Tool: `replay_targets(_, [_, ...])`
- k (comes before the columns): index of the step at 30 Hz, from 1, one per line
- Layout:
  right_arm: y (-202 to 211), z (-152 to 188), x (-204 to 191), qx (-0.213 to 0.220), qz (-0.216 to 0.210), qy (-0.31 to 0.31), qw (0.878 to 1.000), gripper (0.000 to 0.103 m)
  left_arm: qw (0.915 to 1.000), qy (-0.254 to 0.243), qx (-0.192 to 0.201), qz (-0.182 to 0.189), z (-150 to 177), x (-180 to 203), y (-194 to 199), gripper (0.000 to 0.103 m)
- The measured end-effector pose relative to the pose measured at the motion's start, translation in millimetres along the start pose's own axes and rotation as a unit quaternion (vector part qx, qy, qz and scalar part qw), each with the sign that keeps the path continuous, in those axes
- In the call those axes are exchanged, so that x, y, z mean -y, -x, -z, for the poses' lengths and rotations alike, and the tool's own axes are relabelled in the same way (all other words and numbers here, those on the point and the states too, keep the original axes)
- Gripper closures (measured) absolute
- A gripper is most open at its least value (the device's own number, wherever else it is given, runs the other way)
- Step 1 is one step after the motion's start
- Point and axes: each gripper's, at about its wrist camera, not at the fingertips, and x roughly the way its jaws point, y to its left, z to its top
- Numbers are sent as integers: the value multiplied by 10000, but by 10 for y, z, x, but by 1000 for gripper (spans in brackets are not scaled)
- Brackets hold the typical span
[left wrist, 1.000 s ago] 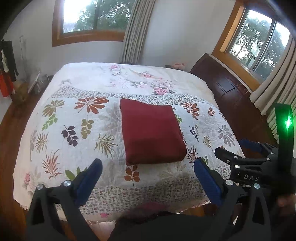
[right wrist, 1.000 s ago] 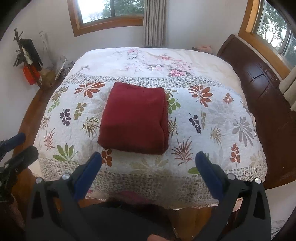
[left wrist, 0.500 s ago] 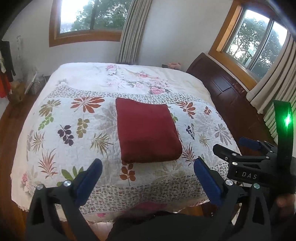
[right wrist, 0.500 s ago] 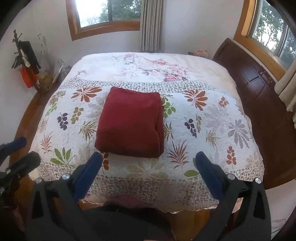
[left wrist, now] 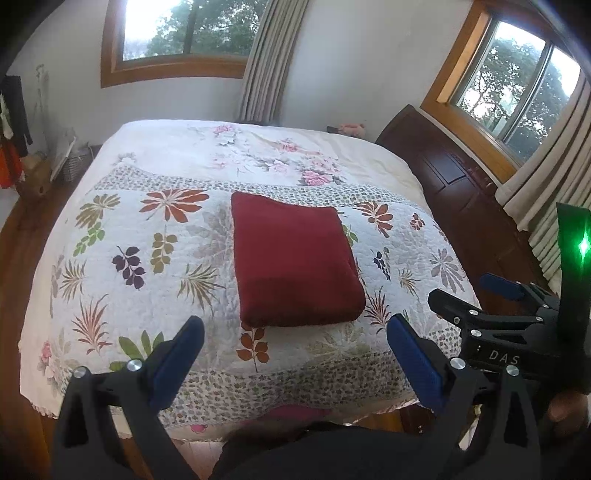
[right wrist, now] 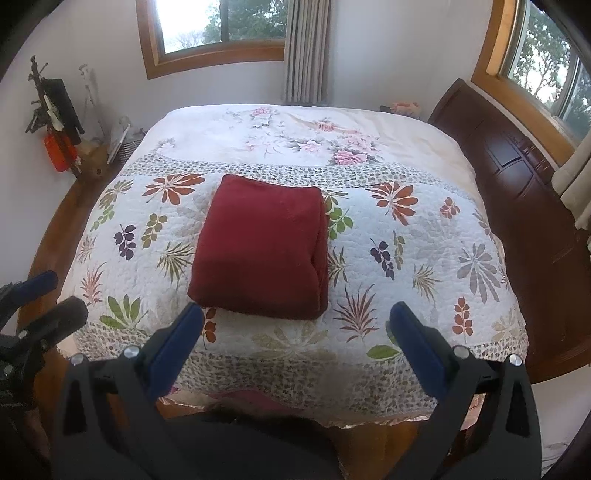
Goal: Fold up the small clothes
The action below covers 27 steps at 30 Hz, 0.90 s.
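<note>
- A folded dark-red garment (left wrist: 295, 262) lies flat near the middle of the quilted bed (left wrist: 110, 295), well apart from both tools I am steering.
- My left gripper (left wrist: 295, 354) hangs above the near edge of the bed, fingers spread wide, holding nothing; my right gripper (right wrist: 295, 347) does the same just beside it on the right.
- The garment looks fully folded, a neat rectangle with its layered edges showing on the right side (seen best from the right wrist).
- Risk, as I judge it: a pinch that catches only the top layer could peel the fold open, since the plush cloth looks thick and loose.
- A second risk: a low approach could snag the leaf-print quilt (right wrist: 406, 266) and drag it, shifting the garment with it.
- The bed takes up most of the room, with a floral sheet (right wrist: 295, 136) on its far half and a dark wooden headboard (right wrist: 517, 177) along the right.
- Curtained windows (left wrist: 184, 33) stand in the far and right walls; hanging items (right wrist: 55, 122) crowd the far-left corner.
</note>
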Motion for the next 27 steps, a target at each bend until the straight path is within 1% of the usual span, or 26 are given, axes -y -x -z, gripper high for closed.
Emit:
replay_targets(8, [-73, -66, 4, -57, -12, -30, 10000, 3, 9999, -51, -104, 43, -60, -16, -92, 4])
replay_targets(15, [-114, -116, -38, -31, -9, 21, 10000, 3, 9999, -53, -120, 36, -110, -59, -135, 4])
replay_targets(27, [-185, -174, -18, -80, -24, -32, 10000, 3, 9994, -118, -321, 19, -163, -75, -266, 4])
